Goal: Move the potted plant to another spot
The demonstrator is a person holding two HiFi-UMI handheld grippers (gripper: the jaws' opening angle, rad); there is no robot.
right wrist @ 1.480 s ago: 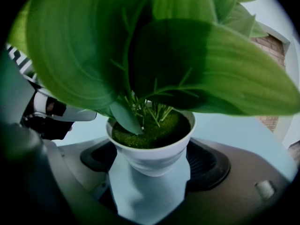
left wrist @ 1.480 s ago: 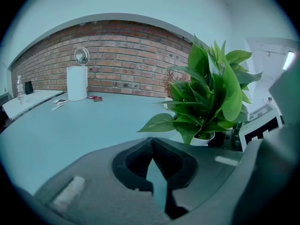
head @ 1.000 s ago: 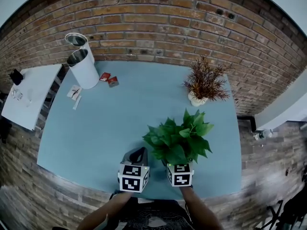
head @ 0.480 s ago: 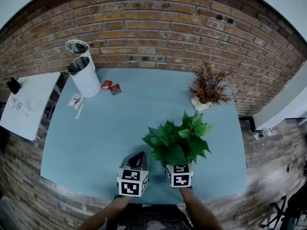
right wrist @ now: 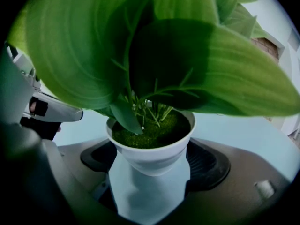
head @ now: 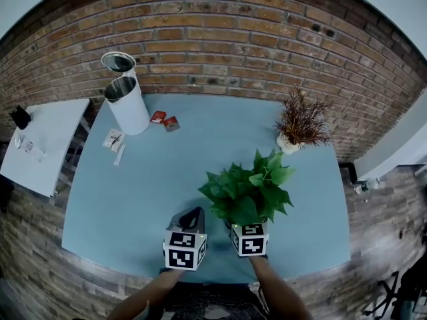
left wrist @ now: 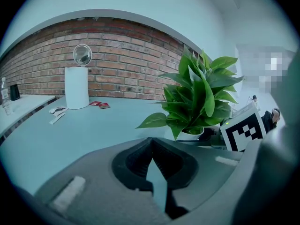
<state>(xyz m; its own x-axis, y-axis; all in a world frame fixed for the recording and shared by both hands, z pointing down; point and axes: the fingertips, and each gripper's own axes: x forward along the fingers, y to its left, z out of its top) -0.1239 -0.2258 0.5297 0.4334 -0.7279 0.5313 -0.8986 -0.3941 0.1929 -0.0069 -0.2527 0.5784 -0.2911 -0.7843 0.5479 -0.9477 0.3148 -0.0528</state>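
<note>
The potted plant [head: 247,192] has broad green leaves and a small white pot [right wrist: 152,151] topped with moss. My right gripper [right wrist: 152,159] is shut on that pot, one jaw against each side, near the front edge of the blue table [head: 167,172]. The leaves hide those jaws in the head view, and only the marker cube [head: 251,239] shows. My left gripper [head: 192,217] sits just left of the plant, shut, with its jaw tips meeting and nothing between them [left wrist: 151,146]. The left gripper view shows the plant [left wrist: 199,102] off to the right.
A dried brown plant [head: 301,122] in a white pot stands at the table's back right. A white canister [head: 128,102] with an open lid stands at the back left, beside red packets [head: 165,119] and white packets [head: 115,141]. A brick wall runs behind; a white side table [head: 43,142] lies left.
The table, canister and dried plant have slid right in the head view, while the grippers and the green plant kept their place. Both grips are unchanged.
</note>
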